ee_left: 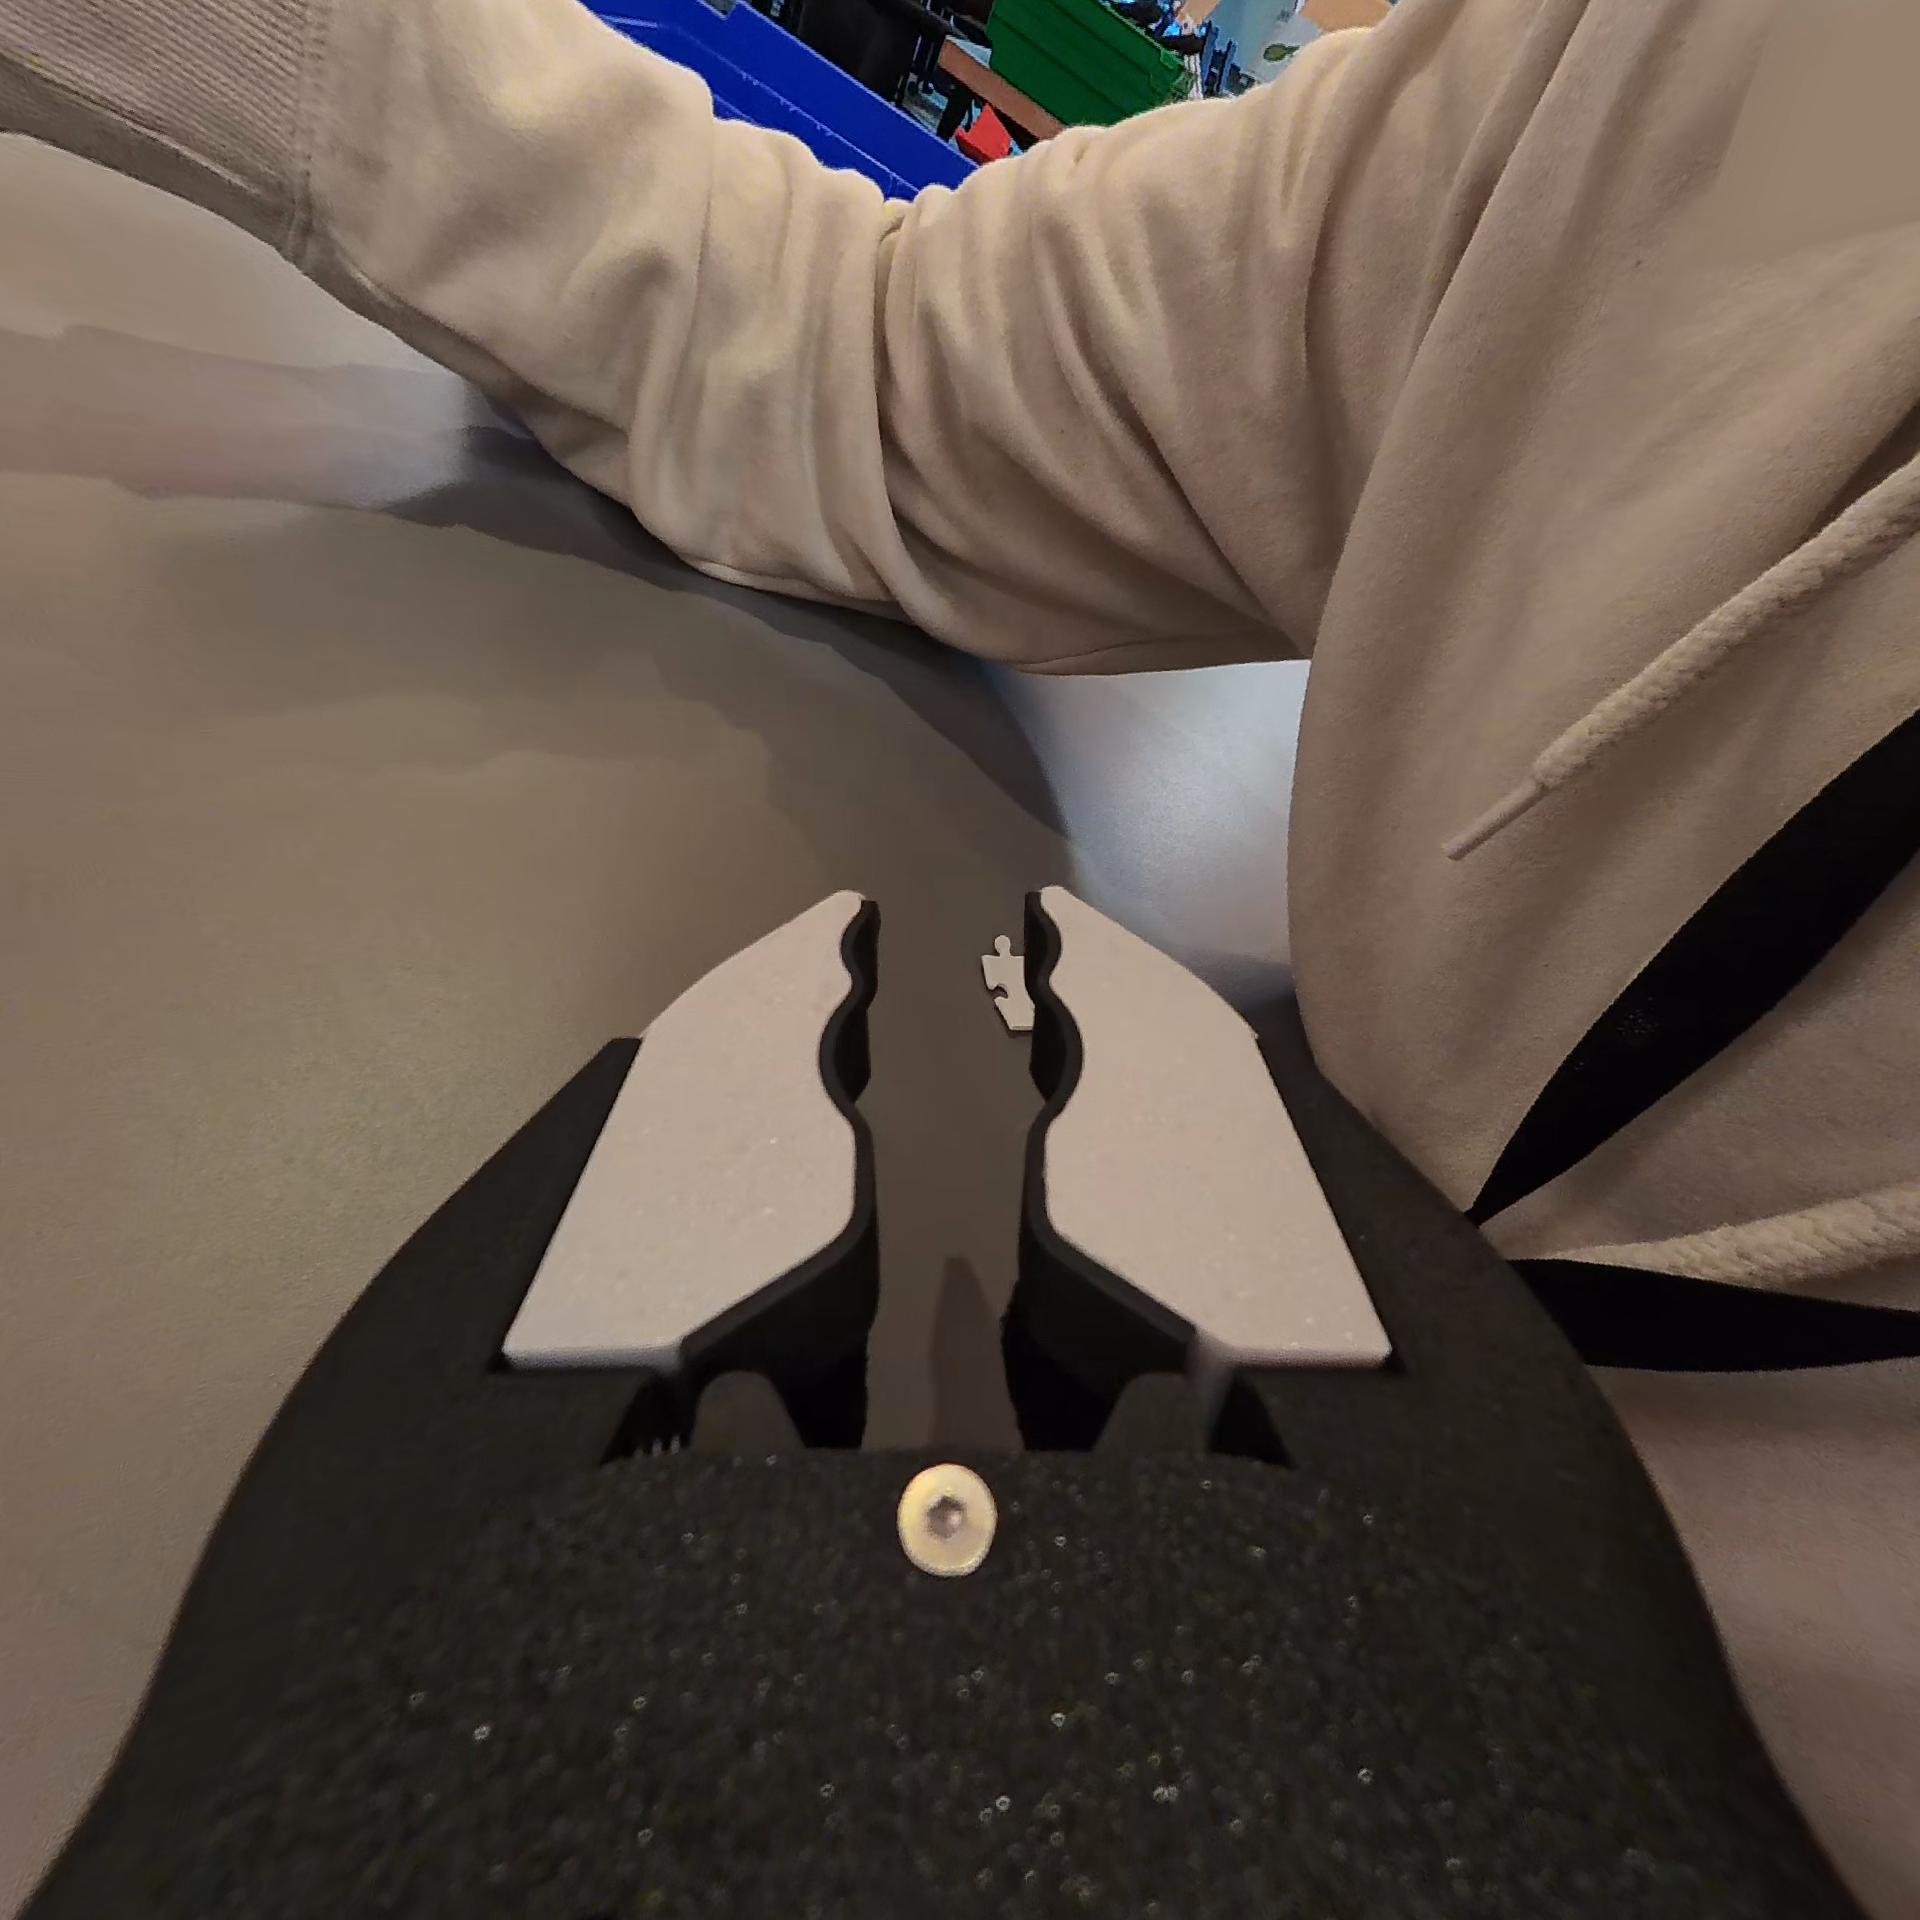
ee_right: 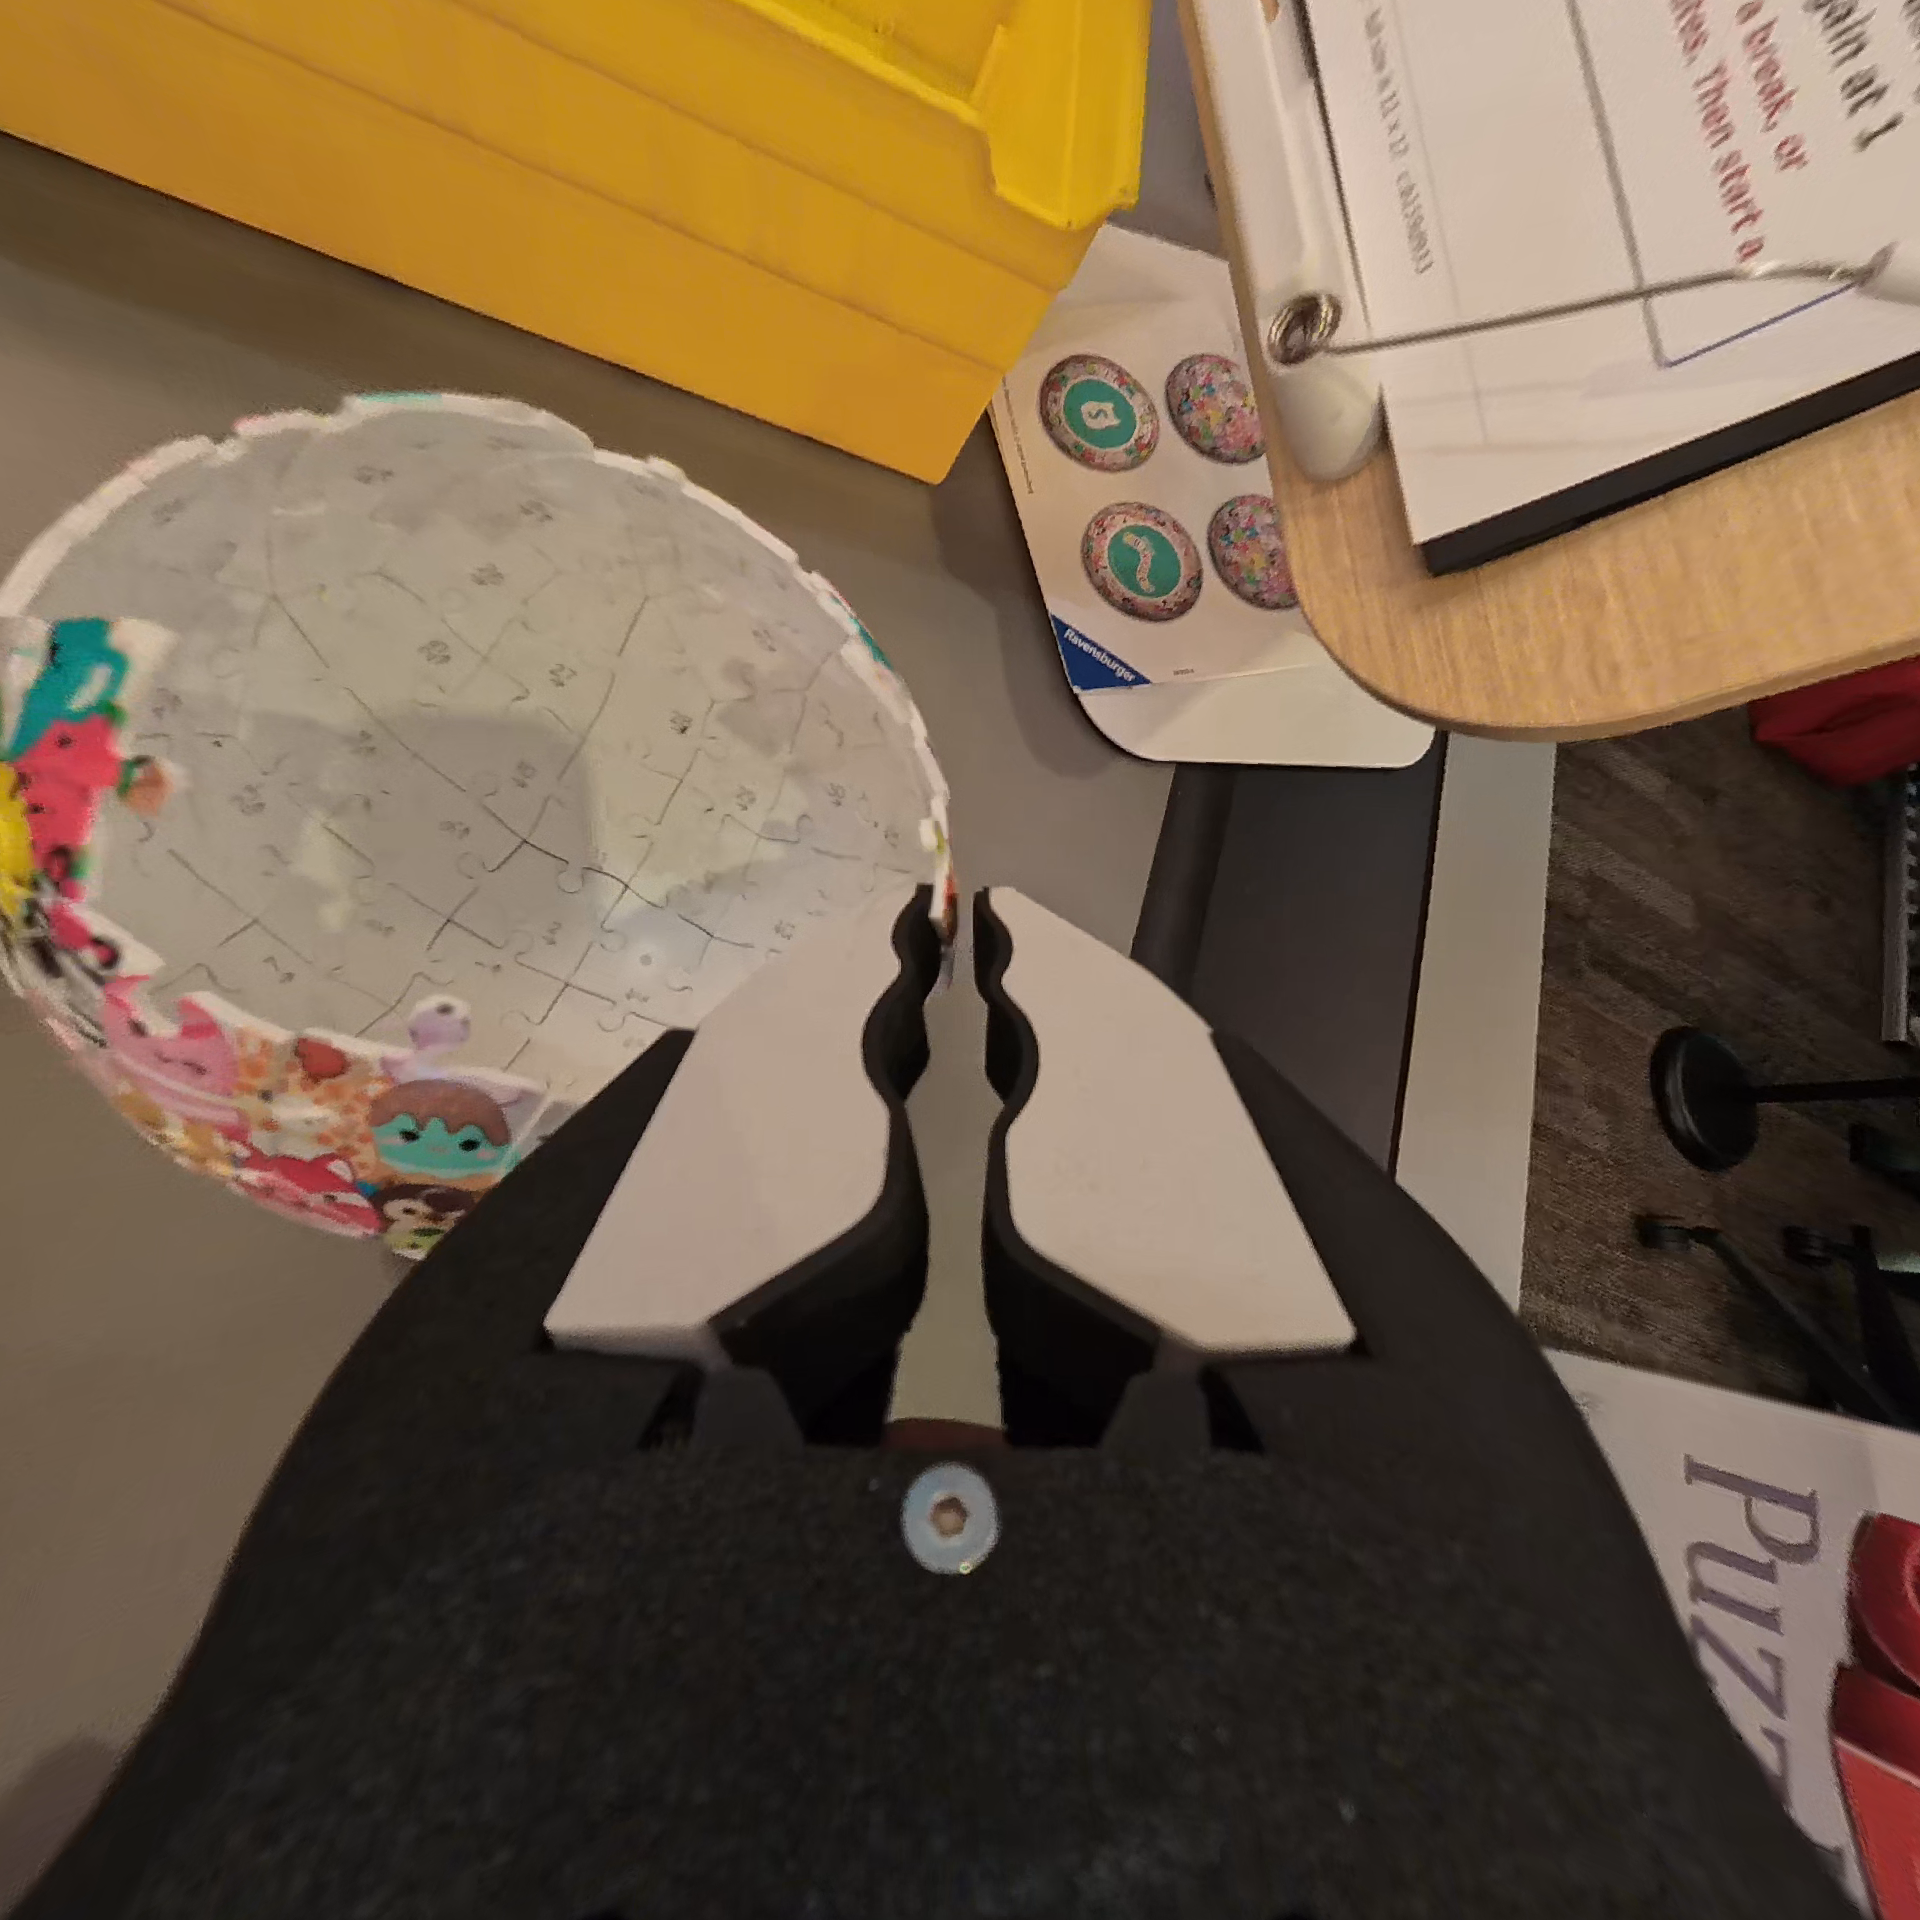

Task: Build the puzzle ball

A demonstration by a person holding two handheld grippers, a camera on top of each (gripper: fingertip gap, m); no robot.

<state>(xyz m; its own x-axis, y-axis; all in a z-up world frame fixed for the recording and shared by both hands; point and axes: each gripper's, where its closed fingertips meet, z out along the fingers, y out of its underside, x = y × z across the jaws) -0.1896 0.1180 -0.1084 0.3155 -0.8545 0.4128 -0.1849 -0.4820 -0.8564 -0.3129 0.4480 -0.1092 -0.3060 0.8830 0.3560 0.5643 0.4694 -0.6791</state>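
White loose puzzle piece (ee_left: 1006, 982) is lying just ahead of the parted, empty left gripper (ee_left: 951, 920); the right gripper (ee_right: 948, 914) is pinching the half-built puzzle ball (ee_right: 436, 790) by its rim.

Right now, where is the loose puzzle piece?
In the left wrist view, the small pale puzzle piece lies flat on the grey table, just inside the right-hand finger of the open left gripper, near the person's cream sweatshirt.

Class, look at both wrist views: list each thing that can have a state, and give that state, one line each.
left gripper: open, holding nothing, low over the table.
loose puzzle piece: flat on the table, between the fingertips, by the right one.
right gripper: shut on the ball's rim.
puzzle ball: half built, an open bowl, plain side showing.
yellow bin: on the table behind the ball.
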